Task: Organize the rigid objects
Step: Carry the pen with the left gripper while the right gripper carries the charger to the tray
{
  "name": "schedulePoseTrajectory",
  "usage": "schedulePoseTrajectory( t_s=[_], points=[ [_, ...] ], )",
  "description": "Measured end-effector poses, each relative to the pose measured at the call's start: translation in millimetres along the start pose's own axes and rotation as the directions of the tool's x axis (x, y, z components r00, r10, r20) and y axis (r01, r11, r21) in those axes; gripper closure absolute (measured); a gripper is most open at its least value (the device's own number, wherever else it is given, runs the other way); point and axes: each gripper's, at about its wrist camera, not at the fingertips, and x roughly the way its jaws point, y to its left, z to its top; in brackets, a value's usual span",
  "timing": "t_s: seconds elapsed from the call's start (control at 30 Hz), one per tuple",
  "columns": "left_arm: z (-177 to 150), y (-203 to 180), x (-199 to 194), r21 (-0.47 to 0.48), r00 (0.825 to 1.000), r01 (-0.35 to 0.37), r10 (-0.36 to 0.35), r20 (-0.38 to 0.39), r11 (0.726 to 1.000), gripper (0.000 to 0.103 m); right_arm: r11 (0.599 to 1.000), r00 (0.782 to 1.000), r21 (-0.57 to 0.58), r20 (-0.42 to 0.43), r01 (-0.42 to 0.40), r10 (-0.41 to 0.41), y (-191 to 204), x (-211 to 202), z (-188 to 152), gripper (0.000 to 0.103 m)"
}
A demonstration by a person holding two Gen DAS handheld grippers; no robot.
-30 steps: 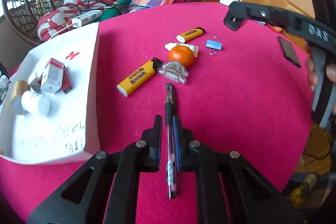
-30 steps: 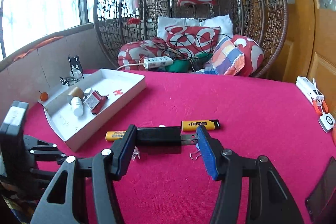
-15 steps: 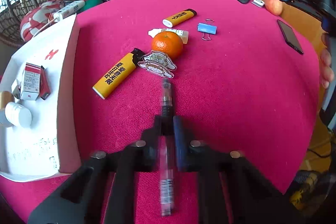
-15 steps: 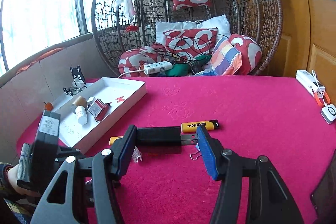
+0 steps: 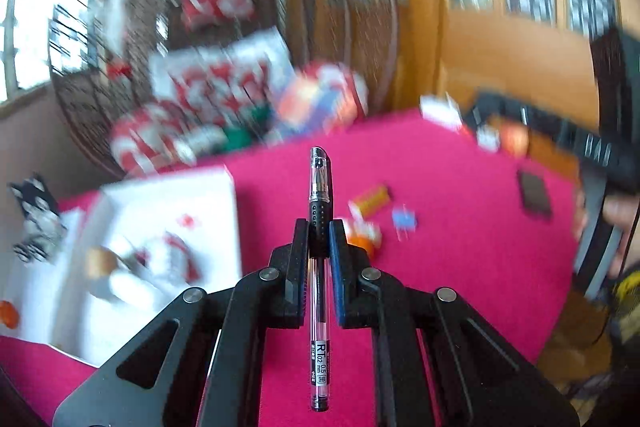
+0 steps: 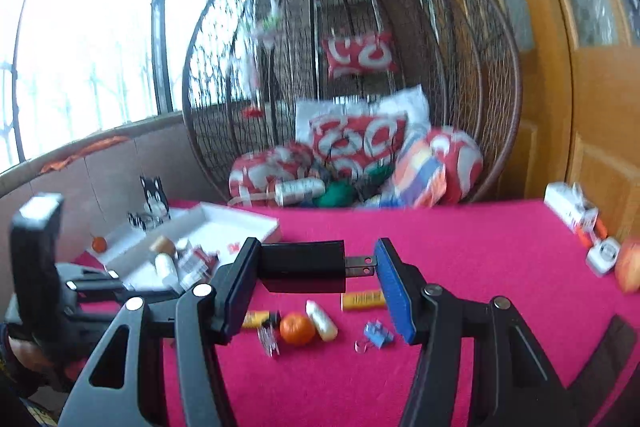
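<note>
My left gripper (image 5: pixel 319 227) is shut on a clear black-ink pen (image 5: pixel 319 187), held lengthwise above the pink table with its cap pointing away. My right gripper (image 6: pixel 316 267) is shut on a black plug adapter (image 6: pixel 304 267), its two prongs against the blue pad on the right. The white tray (image 5: pixel 208 195) (image 6: pixel 240 223) lies at the left with a small bottle and boxes inside. On the cloth lie an orange (image 6: pixel 297 327), yellow lighters (image 6: pixel 362 299), a white tube (image 6: pixel 322 315) and a blue binder clip (image 6: pixel 376 334).
A phone (image 5: pixel 534 193) lies at the table's right side. White devices (image 6: pixel 570 213) and an apple (image 6: pixel 628 265) sit at the far right edge. A wicker hanging chair (image 6: pixel 360 87) with cushions stands behind the table. A cat figure (image 6: pixel 154 201) stands by the tray.
My left gripper has lifted the pen off the cloth and tilted up, so the view now reaches the chair and door. My right gripper has risen with the adapter still in it.
</note>
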Motion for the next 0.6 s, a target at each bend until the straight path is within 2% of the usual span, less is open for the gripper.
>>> schedulePoseTrajectory(
  t_s=[0.1, 0.2, 0.33, 0.6],
  points=[
    [15.8, 15.8, -30.5, -0.02, 0.995, -0.053, 0.054, 0.089, 0.998, 0.094, 1.0, 0.998, -0.015, 0.063, -0.002, 0.003, 6.9, -14.1, 11.5, 0.045],
    [22.6, 37.9, -51.7, -0.057, 0.985, -0.105, 0.111, 0.133, 0.993, 0.094, 0.999, 0.996, -0.033, 0.087, -0.011, 0.013, 13.9, -20.6, 17.8, 0.045],
    [20.7, 66.8, -63.6, -0.111, 0.976, -0.148, 0.163, 0.145, 0.983, 0.094, 0.998, 0.996, -0.051, 0.082, -0.02, 0.024, 21.6, -16.1, 22.6, 0.045],
    [5.3, 102.4, -82.8, -0.158, 0.954, -0.236, 0.26, 0.15, 0.959, 0.094, 0.997, 0.997, -0.069, 0.065, -0.035, 0.039, 36.7, -5.2, 29.4, 0.045]
  ],
)
